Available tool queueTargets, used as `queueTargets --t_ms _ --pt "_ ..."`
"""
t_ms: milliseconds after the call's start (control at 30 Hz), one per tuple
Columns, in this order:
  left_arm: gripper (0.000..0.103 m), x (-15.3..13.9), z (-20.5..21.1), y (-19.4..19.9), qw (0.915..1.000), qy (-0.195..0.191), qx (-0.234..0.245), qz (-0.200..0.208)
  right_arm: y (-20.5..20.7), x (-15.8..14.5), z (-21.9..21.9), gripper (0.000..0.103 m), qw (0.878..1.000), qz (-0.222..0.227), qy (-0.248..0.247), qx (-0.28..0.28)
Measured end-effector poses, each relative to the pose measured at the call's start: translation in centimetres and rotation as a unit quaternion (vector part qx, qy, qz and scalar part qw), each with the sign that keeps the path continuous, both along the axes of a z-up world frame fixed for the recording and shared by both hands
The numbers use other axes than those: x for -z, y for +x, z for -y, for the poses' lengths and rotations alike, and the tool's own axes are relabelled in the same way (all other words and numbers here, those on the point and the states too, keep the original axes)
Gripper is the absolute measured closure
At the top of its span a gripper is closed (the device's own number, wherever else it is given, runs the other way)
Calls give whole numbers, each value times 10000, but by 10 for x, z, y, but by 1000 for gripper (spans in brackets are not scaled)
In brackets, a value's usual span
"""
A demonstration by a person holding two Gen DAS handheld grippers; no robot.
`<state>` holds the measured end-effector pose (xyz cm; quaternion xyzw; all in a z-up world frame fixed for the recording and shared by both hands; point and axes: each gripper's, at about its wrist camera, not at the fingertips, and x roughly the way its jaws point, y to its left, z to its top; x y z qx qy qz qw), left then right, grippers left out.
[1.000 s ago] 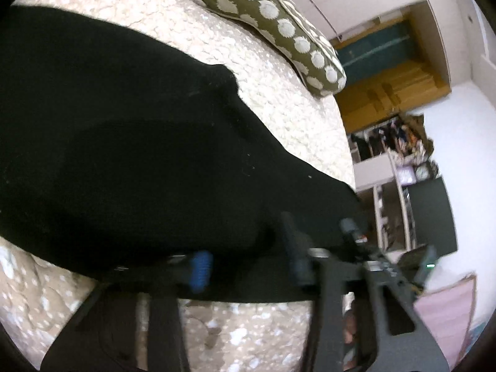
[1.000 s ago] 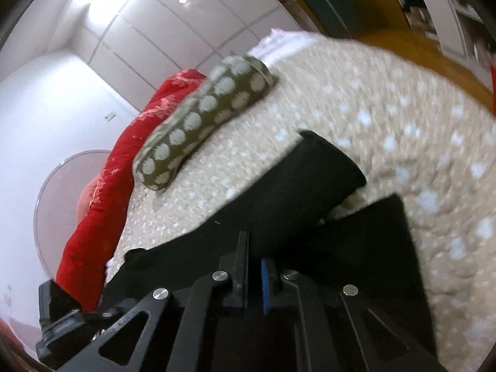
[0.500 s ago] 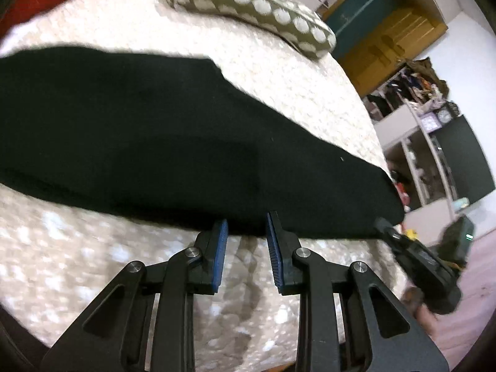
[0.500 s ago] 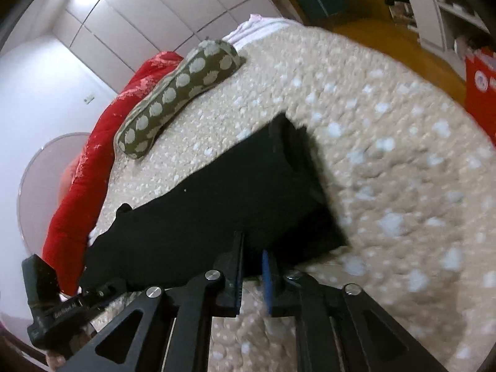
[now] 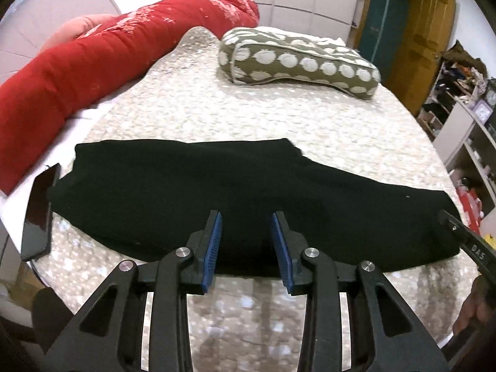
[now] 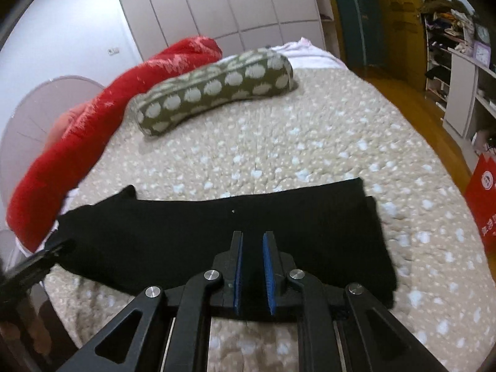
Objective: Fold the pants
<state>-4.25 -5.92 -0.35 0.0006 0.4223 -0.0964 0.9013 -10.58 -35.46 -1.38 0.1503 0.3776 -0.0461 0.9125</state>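
Black pants (image 5: 235, 186) lie flat in a long folded strip across the beige spotted bedspread (image 5: 279, 117); they also show in the right wrist view (image 6: 217, 232). My left gripper (image 5: 248, 238) is open and empty, raised above the strip's near edge around its middle. My right gripper (image 6: 252, 257) is open with a narrow gap and empty, above the near edge toward the strip's right end, where two layers lie stacked (image 6: 372, 217). The right gripper's tip shows at the right edge of the left wrist view (image 5: 465, 241).
An olive pillow with white dots (image 5: 297, 59) and a red bolster (image 5: 93, 52) lie at the far side of the bed. A dark phone (image 5: 38, 214) lies at the bed's left edge beside the pants. Shelves (image 5: 465, 130) and a red bag (image 6: 486, 201) stand to the right.
Both grippers let go of the pants, opened and drew back and up from the cloth. The pants now lie flat as a folded strip.
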Motion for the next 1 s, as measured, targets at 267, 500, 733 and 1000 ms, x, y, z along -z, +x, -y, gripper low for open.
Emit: queueTargets --t_ms 267,500,733,1000 --pt "61 9 -11 12 9995 -176 -123 -250 13 27 5 90 9970 -570 -491 169" --pt "61 19 -24 23 9941 -754 -150 -763 16 28 4 82 9972 -603 -412 158" --pt "61 19 -30 29 9917 -995 -151 -801 19 26 1 80 9965 -696 -451 106" --pt "61 20 -31 31 9915 -1028 -144 -789 23 26 -1 77 9959 -732 -520 125"
